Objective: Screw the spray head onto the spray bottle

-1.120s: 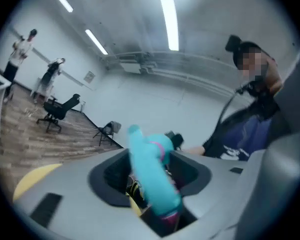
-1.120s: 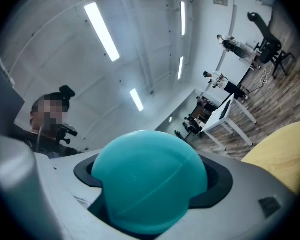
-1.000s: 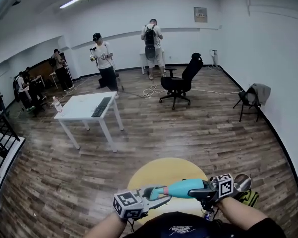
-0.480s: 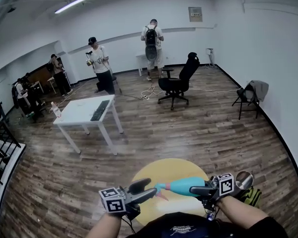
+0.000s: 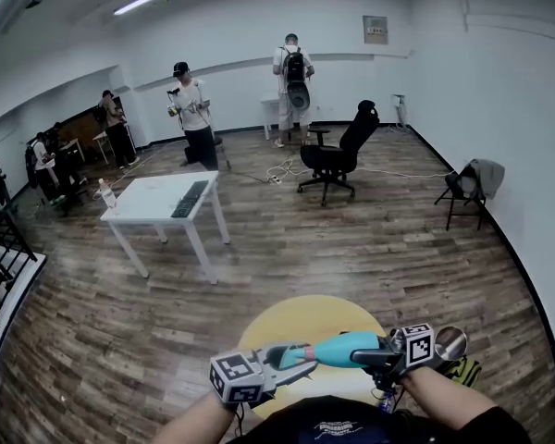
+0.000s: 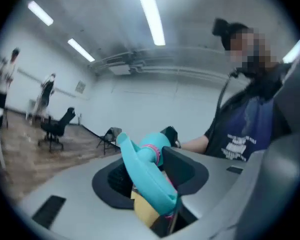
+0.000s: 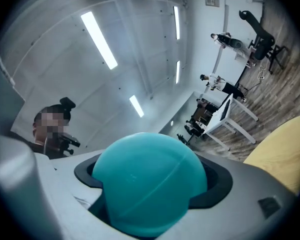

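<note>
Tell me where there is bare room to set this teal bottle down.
The far half of the round yellow surface is bare, bordered by the wooden floor. Its near edge is crowded under the teal spray bottle. The white table is free left of its black keyboard.

The spray bottle (image 7: pixel 150 184) is smooth teal plastic with a soft sheen and a faint moulded seam. The spray head (image 6: pixel 146 170) is the same smooth plastic, with a pink collar. The floor (image 5: pixel 370 248) is glossy wood planking. The round worktop (image 5: pixel 296 317) looks matt yellow.
</note>
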Demonstrator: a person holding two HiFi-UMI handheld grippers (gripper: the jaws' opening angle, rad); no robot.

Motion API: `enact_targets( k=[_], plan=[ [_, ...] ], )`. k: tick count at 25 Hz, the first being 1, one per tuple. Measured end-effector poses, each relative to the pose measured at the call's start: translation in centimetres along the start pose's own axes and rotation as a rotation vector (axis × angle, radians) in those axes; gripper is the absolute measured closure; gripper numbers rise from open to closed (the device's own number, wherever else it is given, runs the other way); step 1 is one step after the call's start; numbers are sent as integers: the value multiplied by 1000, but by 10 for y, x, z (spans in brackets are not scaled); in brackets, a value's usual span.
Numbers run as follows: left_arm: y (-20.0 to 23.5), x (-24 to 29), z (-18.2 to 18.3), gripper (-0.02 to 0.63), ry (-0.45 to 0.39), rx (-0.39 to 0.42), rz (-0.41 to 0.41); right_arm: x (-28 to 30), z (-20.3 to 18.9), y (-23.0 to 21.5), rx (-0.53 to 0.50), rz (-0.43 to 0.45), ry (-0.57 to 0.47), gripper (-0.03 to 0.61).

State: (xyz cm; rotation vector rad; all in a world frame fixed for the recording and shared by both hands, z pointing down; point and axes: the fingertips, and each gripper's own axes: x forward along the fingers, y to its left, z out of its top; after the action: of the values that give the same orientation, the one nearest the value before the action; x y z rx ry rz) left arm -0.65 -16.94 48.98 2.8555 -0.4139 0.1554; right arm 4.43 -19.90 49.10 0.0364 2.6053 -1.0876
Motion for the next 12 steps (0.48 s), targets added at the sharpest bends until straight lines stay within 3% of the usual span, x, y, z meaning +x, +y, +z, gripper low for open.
enact_targets(
  k=[3, 5, 9, 11, 12],
  plan=[
    [-8, -2, -6, 413, 98, 209, -14, -1, -17, 9, -41, 12, 91, 118],
    [-9, -3, -9, 411, 134, 238, -28, -1, -25, 9, -41, 14, 115, 118],
    [1, -7, -3, 407, 58, 36, -31, 2, -17, 4, -6, 8, 66, 115],
    [12, -21, 7, 384, -45, -81, -5, 1, -10, 3, -3, 3, 38, 115],
    [20, -34, 14, 339, -117, -148, 18, -3, -6, 2, 3, -4, 17, 114]
  ],
)
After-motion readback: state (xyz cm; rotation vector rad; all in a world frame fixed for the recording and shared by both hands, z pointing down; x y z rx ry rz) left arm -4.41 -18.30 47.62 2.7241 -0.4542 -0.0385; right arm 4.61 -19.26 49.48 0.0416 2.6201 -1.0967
